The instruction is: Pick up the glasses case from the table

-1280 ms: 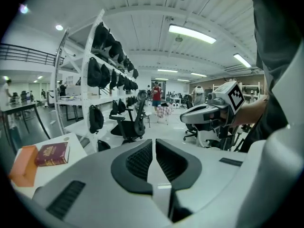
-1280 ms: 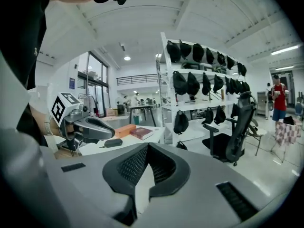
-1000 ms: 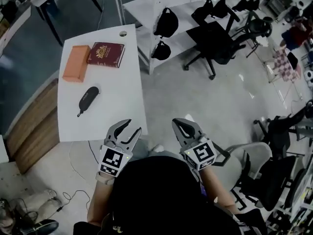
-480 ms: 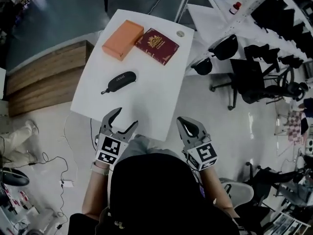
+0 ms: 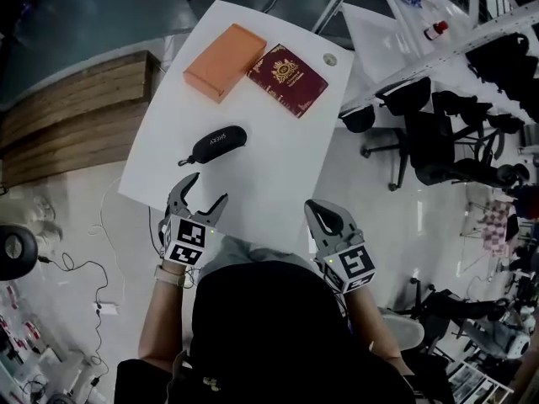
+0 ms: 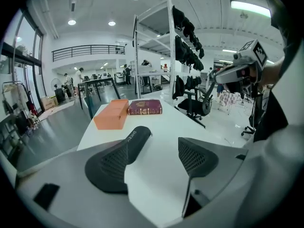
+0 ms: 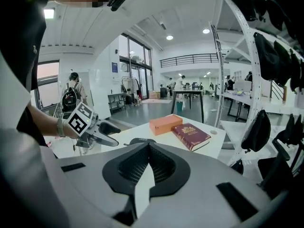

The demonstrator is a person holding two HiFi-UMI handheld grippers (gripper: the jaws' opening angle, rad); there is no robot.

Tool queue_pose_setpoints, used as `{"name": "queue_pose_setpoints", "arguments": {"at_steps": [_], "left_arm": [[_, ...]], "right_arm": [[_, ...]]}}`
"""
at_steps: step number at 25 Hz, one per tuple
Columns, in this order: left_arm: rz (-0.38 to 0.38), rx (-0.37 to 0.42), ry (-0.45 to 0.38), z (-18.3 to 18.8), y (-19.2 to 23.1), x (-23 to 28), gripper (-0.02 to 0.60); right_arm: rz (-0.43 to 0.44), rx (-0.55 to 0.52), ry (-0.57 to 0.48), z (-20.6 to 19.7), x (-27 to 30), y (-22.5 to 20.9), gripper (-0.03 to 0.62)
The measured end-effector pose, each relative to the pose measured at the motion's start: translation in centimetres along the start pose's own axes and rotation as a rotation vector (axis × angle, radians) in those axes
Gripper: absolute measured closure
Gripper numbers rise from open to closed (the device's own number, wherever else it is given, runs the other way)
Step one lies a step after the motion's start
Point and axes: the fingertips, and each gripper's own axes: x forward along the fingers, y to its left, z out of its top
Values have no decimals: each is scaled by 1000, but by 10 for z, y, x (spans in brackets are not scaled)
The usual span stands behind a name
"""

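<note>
The black glasses case point(image 5: 217, 144) lies on the white table point(image 5: 278, 158), its cord trailing toward the near-left. My left gripper point(image 5: 206, 189) hovers over the table's near edge just short of the case; its jaws are opening, with only bare table between them. In the left gripper view the case point(image 6: 137, 136) lies just beyond the left pad of that gripper point(image 6: 152, 158). My right gripper point(image 5: 316, 210) is shut and empty, off the table's near right edge. In the right gripper view, the case point(image 7: 141, 140) peeks over the closed jaws of the right gripper point(image 7: 149, 148).
An orange box point(image 5: 224, 61) and a dark red book point(image 5: 288, 78) lie side by side at the table's far end. White shelving with black bags point(image 5: 404, 95) and office chairs point(image 5: 446, 154) stand to the right. A wooden step point(image 5: 67, 133) runs along the left.
Both grippers have moved forward to the table's near edge, the left one down toward the case. The left jaws have spread wider. The right jaws have stayed closed.
</note>
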Motion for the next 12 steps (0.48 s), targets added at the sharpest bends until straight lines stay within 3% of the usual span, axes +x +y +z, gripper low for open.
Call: {"name": "queue_pose_setpoints", "arguments": {"at_steps": [12], "left_arm": [[-3,160,156,-36,65,99,239]], "right_arm": [[-159,47,115,-14,6,-50,566]]}}
